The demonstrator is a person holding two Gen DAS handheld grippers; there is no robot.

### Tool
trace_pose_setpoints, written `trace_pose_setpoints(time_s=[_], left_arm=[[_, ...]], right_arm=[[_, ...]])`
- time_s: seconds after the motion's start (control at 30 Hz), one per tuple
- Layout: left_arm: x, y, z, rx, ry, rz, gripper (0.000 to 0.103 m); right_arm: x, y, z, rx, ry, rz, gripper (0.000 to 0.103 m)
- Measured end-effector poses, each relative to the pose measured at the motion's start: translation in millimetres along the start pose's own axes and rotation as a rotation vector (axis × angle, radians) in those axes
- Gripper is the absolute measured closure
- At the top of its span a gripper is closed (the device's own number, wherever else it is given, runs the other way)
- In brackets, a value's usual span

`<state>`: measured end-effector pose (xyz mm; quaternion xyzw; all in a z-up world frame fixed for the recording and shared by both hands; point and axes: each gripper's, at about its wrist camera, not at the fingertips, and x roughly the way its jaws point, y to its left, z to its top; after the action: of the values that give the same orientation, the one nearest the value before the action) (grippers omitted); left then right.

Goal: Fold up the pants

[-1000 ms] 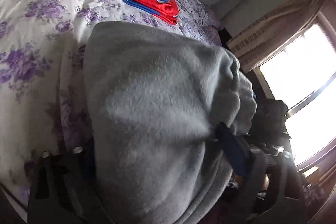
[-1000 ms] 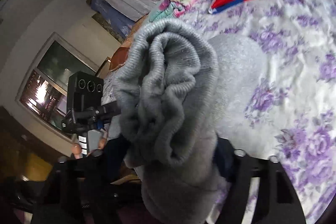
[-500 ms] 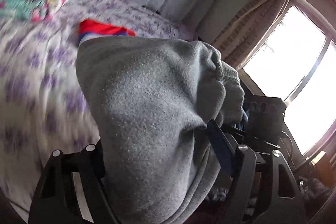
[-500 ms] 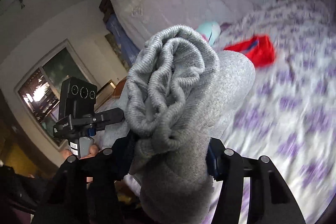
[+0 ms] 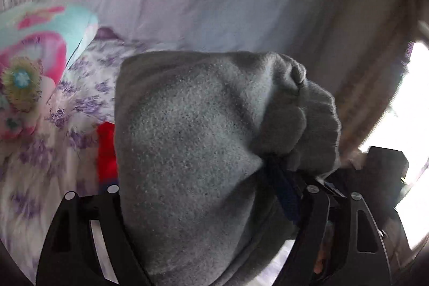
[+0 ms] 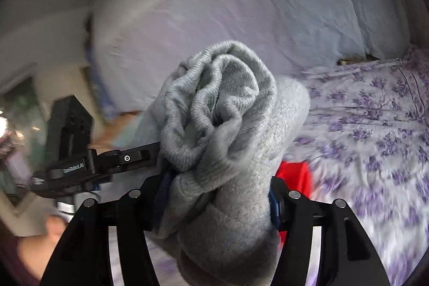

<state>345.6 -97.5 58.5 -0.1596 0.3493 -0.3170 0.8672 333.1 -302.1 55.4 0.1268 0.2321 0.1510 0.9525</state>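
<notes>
The grey fleece pants (image 5: 193, 152) fill the middle of the left wrist view, bunched between the fingers of my left gripper (image 5: 211, 195), which is shut on them. In the right wrist view my right gripper (image 6: 214, 195) is shut on the ribbed waistband end of the same pants (image 6: 222, 109). Both hold the pants up in the air above the bed. The left gripper also shows in the right wrist view (image 6: 80, 168), at the left, level with the cloth.
The bed has a white sheet with purple flowers (image 6: 375, 125). A red folded garment (image 6: 295, 173) lies on it behind the pants, also seen in the left wrist view (image 5: 107, 152). A teal and pink pillow (image 5: 34, 66) lies at the left. A window (image 5: 413, 111) is at the right.
Both grippers have lifted and tilted up with the pants; the views now face the wall and headboard instead of down at the bed. The grip on the cloth is unchanged.
</notes>
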Motion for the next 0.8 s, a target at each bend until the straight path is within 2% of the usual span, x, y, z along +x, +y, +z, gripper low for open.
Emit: trace_pose_setpoints(time_s=[0.03, 0.07, 0.1, 0.13, 0.17, 0.23, 0.27, 0.37, 0.4, 0.47, 0.5, 0.63, 0.8], left_arm=[[38, 27, 1, -0.027, 0.049, 0.040, 0.023], [61, 41, -1, -0.045, 0.097, 0.081, 0.023], [86, 61, -5, -0.082, 0.159, 0.140, 0.023], [103, 81, -12, -0.132, 0.200, 0.146, 0.016], [101, 88, -14, -0.164, 0.184, 0.103, 0.013], [89, 84, -13, -0.173, 0.174, 0.051, 0.013], [81, 79, -13, -0.162, 0.181, 0.047, 0.013], [34, 60, -16, -0.122, 0.134, 0.088, 0.013], [14, 51, -20, -0.110, 0.106, 0.096, 0.012], [-32, 24, -31, -0.042, 0.054, 0.176, 0.008], [-54, 10, -41, -0.009, 0.026, 0.191, 0.007], [-159, -62, -118, 0.136, -0.101, 0.357, 0.005], [-232, -115, -205, 0.174, -0.141, 0.428, 0.005]], right_arm=[[27, -11, -6, -0.010, 0.022, -0.050, 0.034], [64, -26, -19, -0.014, 0.086, -0.116, 0.030], [95, -40, -34, -0.021, 0.171, -0.179, 0.019], [101, -50, -41, -0.002, 0.158, -0.182, 0.014], [93, -56, -41, 0.047, 0.117, -0.145, 0.012], [77, -57, -36, 0.084, 0.090, -0.124, 0.011], [60, -51, -32, 0.076, 0.063, -0.131, 0.011], [2, -29, -21, 0.029, -0.020, -0.167, 0.010], [-18, -22, -19, 0.012, -0.033, -0.197, 0.008], [-69, 3, -26, -0.025, -0.038, -0.257, 0.004], [-91, 15, -32, -0.040, -0.034, -0.261, 0.004], [-178, 58, -83, -0.108, -0.022, -0.207, 0.004], [-259, 107, -150, -0.161, -0.052, -0.211, 0.004]])
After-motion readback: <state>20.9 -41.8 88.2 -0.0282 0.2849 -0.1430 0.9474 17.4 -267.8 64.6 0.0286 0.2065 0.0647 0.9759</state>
